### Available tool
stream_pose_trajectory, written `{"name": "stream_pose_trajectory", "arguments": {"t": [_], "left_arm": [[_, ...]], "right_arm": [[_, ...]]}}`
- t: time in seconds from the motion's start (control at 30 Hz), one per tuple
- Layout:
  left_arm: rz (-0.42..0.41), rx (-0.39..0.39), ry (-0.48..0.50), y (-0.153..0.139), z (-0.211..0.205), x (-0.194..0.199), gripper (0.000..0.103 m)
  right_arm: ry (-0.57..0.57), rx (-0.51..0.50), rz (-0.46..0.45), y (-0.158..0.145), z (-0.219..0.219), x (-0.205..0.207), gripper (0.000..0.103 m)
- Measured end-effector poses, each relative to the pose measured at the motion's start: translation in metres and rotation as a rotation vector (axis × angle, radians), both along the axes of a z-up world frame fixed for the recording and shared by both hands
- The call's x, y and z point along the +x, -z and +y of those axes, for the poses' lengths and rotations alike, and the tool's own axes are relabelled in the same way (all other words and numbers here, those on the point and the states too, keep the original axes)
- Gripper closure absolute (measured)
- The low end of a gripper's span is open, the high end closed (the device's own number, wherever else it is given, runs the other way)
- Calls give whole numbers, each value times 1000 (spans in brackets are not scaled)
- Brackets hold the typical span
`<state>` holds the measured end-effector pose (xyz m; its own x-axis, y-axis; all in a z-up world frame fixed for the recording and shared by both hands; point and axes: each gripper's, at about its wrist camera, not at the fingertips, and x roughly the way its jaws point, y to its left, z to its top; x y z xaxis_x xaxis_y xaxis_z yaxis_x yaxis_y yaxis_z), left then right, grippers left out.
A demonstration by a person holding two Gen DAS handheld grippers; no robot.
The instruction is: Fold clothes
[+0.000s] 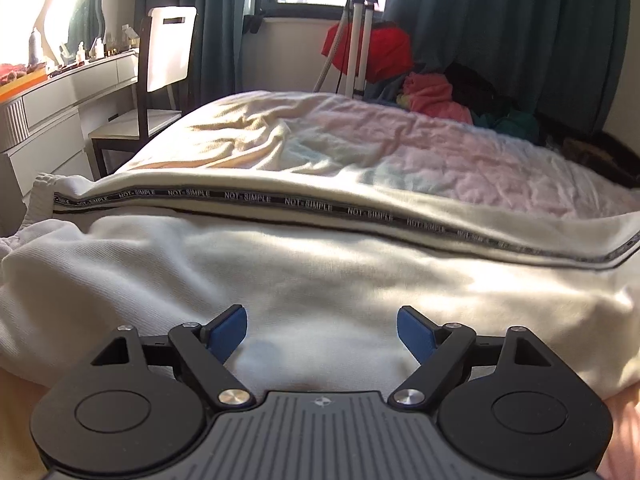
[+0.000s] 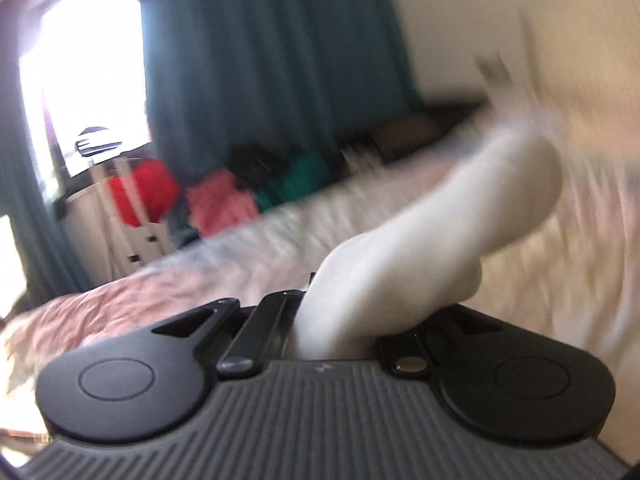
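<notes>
A white garment (image 1: 304, 264) with a black "NOT-SIMPLE" tape stripe (image 1: 312, 204) lies spread across the near part of the bed (image 1: 360, 140). My left gripper (image 1: 322, 334) is open with its blue pads (image 1: 226, 336) just above the white cloth, holding nothing. In the right wrist view my right gripper (image 2: 332, 320) is shut on a fold of the same white garment (image 2: 460, 220), which rises from between the jaws up and to the right above the bed (image 2: 160, 280). That view is blurred by motion.
A pile of red, pink, black and teal clothes (image 1: 440, 96) sits at the bed's far side, also in the right wrist view (image 2: 224, 196). A tripod (image 1: 356, 40) stands by the window. A white chair (image 1: 160, 80) and a dresser (image 1: 60, 100) stand left of the bed.
</notes>
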<state>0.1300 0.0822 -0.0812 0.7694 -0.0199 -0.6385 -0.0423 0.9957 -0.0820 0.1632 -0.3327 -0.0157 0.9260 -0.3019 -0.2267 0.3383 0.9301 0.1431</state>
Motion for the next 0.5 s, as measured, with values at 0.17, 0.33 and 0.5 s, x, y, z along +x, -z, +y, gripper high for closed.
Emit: {"name": "stream_pose_trajectory", "arguments": {"t": [0.17,0.33,0.5], "left_arm": [[-65,-37,-32,-18,14,-8,19],[-87,-100,-79,-28,31,-13,19],[-98,-161,-112,-30,40,-16,19]], "right_arm": [[-262,-391,-40,15,143,-14,94],[-567,-593,147,91,244,-15,94],[-592,-647,248,124,259,-12,93]]}}
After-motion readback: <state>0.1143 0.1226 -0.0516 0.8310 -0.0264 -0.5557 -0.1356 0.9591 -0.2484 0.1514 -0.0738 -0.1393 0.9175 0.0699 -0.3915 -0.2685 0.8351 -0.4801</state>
